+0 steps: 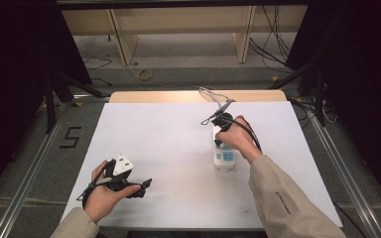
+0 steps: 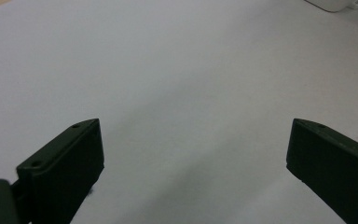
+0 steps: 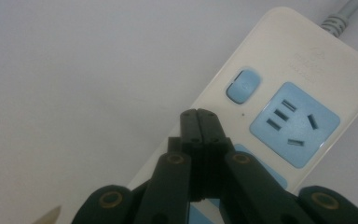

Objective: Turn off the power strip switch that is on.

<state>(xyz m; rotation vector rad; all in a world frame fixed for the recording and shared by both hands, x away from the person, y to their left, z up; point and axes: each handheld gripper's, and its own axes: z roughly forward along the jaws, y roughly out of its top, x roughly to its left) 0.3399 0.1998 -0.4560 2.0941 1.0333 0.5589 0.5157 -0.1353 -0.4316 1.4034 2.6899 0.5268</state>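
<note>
A white power strip (image 1: 225, 158) with light blue sockets lies on the white table top (image 1: 154, 144), right of centre. In the right gripper view the power strip (image 3: 303, 70) shows a blue button (image 3: 243, 86) and a socket face (image 3: 294, 123). My right gripper (image 3: 198, 114) is shut with nothing between its jaws, its tips just below the button; whether they touch the strip I cannot tell. In the high view the right gripper (image 1: 220, 143) sits at the strip's far end. My left gripper (image 1: 143, 188) rests near the front left and, as the left gripper (image 2: 193, 149), stands wide open over bare table.
A grey cable (image 1: 213, 99) runs from the strip over the table's far edge. One end of the strip (image 2: 335, 3) shows at the top right of the left gripper view. Wooden shelving (image 1: 178, 29) and floor cables (image 1: 273, 49) lie beyond the table.
</note>
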